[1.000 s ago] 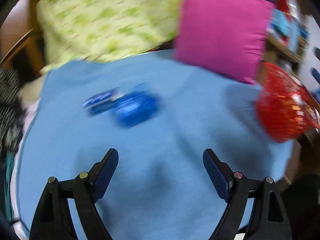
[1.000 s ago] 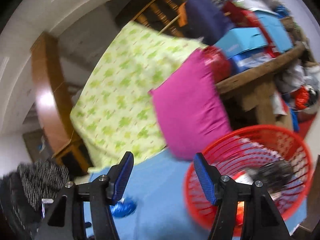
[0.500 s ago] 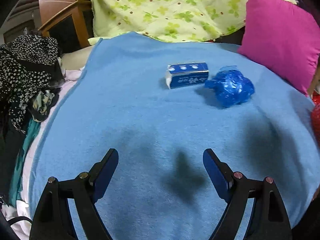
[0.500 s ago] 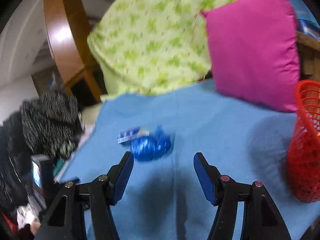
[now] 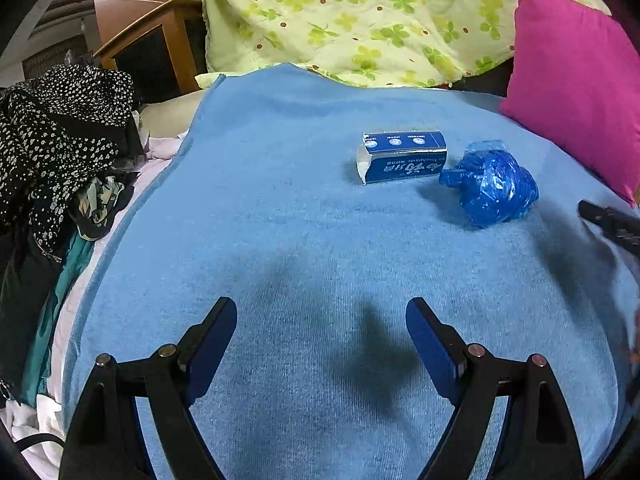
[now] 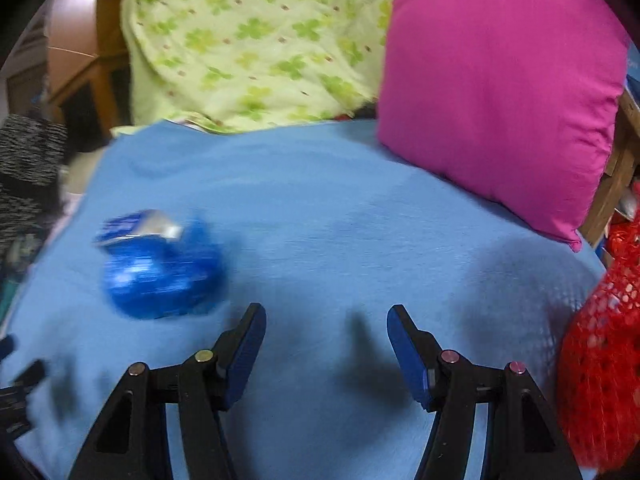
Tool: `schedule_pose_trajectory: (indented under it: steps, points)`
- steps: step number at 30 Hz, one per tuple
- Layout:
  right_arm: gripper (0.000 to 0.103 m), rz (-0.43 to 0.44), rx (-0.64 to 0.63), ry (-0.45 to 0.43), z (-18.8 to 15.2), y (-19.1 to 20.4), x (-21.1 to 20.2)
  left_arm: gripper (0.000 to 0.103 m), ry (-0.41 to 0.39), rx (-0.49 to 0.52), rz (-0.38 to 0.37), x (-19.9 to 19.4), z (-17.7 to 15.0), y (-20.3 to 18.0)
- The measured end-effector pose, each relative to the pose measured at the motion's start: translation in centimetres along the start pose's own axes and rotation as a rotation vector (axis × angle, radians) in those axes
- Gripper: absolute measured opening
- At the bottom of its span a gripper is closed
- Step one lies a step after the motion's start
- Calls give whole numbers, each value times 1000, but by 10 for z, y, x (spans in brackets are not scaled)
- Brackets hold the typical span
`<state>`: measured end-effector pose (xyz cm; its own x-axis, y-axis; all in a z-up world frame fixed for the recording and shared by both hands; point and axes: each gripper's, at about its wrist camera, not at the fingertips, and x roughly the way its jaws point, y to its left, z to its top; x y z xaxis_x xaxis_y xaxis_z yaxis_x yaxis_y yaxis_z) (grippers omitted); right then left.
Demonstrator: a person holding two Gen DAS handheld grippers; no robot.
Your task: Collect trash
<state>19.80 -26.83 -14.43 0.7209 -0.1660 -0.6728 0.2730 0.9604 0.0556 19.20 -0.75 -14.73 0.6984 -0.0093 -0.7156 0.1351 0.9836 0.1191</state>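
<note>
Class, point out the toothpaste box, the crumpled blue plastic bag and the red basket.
toothpaste box (image 5: 404, 157), left wrist view, printed side.
crumpled blue plastic bag (image 5: 494, 184), left wrist view, middle.
red basket (image 6: 600, 352), right wrist view, mesh wall.

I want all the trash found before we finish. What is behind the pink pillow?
Behind the pink pillow the green clover-print quilt runs along the back, and a wooden shelf edge shows beside it. Anything directly behind the pillow is covered, so trash there cannot be ruled out.

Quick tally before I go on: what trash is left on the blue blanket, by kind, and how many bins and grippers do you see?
Blue toothpaste box: 1
Crumpled blue plastic bag: 1
Red mesh basket: 1
Open grippers: 2, left gripper and right gripper
Total: 5 things, 2 of them trash on the blue blanket
</note>
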Motion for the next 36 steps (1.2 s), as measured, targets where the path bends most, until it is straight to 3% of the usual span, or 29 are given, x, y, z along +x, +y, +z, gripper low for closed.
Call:
schedule_pose_trajectory:
  steps: [3,4,7,11,12,13,15,22,36]
  points:
    - [67,-55,-11,49,-1,-10,30,87,-3,-8,-1,6,3,-3]
    - [68,-37,12,87,-1,-16,40,87,-6,-4,8,10,4,-4]
    - [80,-18,81,78,2,-31,41,87,0,7,18,28,10,-10]
    - [92,-46,45,100,3,-27,46,87,45,13,42,63,15,-18]
    - [103,-70,34,103,3,-26,46,91,28,-4,39,66,16,-17]
    - [103,-116,31,118,3,-26,47,98,17,-19,51,67,17,-16]
    - [103,-100,58,109,1,-33,45,103,35,-46,48,73,18,-10]
    - [103,-95,59,105,-2,-35,42,103,50,-115,-25,78,14,1]
    - [103,-96,58,104,-4,-32,44,103,49,-118,-28,78,14,1]
